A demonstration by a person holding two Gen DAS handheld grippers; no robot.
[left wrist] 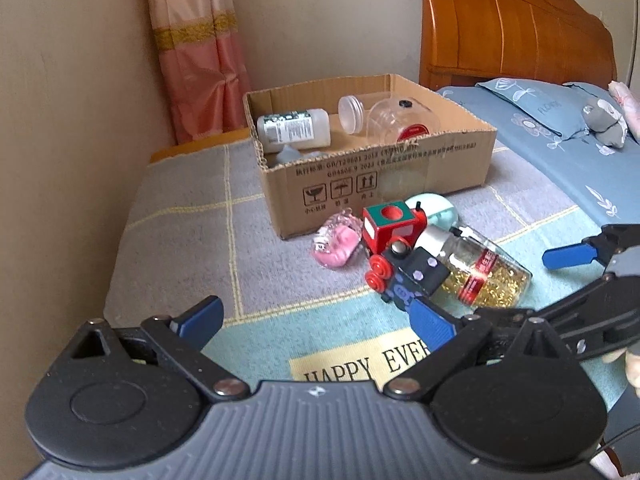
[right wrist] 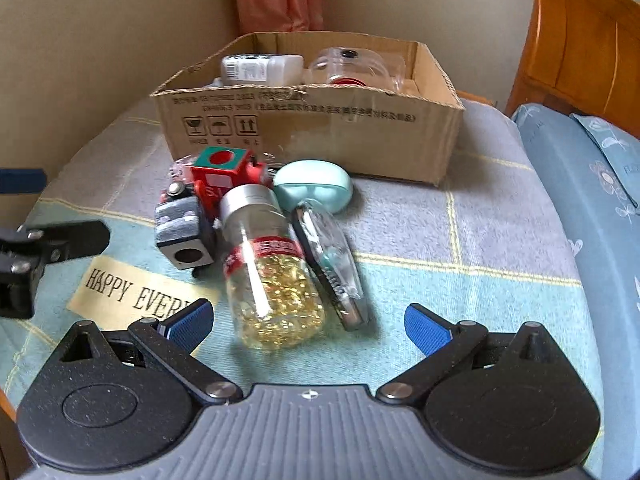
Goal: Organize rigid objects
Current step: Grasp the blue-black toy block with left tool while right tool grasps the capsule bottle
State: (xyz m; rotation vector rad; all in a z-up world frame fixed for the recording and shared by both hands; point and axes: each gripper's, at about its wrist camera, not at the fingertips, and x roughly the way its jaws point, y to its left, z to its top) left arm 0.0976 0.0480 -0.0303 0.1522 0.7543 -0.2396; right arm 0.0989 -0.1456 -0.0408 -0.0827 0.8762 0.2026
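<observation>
Blanket [right wrist: 500, 240] was grey and pale teal, yellow grid lines, cream patch lettered in black. Cardboard box [right wrist: 320, 136], centre frame, was brown with black print. Toy train [left wrist: 400, 256] was red, black and green. Jar [right wrist: 272, 280] had gold contents, silver cap, red label. Case [right wrist: 316, 188] was mint. Curtain [left wrist: 196, 52], upper left, was pink with a gold band.

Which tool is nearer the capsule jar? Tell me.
Right. The right tool is open just short of the capsule jar, which lies ahead between its fingers. The left tool sits off to the jar's left.
</observation>
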